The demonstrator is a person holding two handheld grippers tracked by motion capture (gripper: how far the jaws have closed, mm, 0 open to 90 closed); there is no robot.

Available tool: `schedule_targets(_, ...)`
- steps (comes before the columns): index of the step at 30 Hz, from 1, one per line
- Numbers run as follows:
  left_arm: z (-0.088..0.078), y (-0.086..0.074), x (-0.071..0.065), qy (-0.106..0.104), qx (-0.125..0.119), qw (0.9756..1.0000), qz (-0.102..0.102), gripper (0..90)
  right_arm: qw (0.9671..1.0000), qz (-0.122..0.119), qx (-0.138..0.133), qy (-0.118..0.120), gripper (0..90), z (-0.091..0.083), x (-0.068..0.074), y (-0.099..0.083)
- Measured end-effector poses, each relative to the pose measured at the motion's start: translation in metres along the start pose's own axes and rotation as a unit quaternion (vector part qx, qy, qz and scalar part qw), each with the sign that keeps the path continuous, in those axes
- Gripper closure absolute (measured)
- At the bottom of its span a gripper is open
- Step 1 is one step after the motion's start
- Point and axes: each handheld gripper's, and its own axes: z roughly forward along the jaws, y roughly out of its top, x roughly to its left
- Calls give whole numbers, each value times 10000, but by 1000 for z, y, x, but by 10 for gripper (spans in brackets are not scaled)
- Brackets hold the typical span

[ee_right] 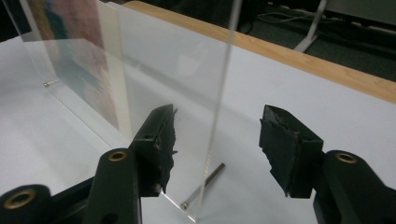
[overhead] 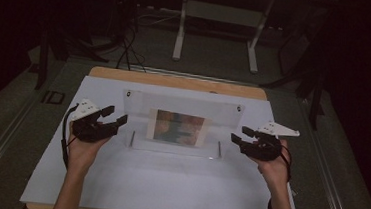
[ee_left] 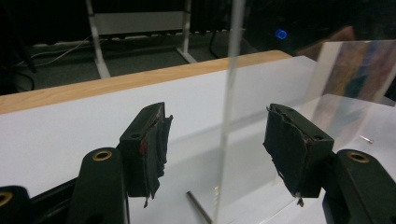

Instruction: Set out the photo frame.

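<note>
Where it stands upright — clear acrylic stand [overhead: 182, 124], colourful picture [overhead: 177, 127] inside.

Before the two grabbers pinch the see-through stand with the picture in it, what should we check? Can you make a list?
1. Left hand-held gripper open: ok.
2. Right hand-held gripper open: ok.
3. Clear stand edge sits between the left jaws, seen in the left gripper view: ok.
4. Stand edge sits between the right jaws, seen in the right gripper view: ok.
5. Picture stands upright in the stand: ok.
6. Pads in good shape: not ok, covering looks torn and frayed.
</note>
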Motion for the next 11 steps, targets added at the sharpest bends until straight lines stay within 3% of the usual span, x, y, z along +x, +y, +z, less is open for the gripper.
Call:
schedule_targets(9,-4,-11,21,201,47,9993,-313,390,9994,260,163,-142,450,3,-18,-12)
schedule_targets(11,-3,-14,26,287,113,9989,-365,391,9985,380,279,-277,450,6,-27,-20)
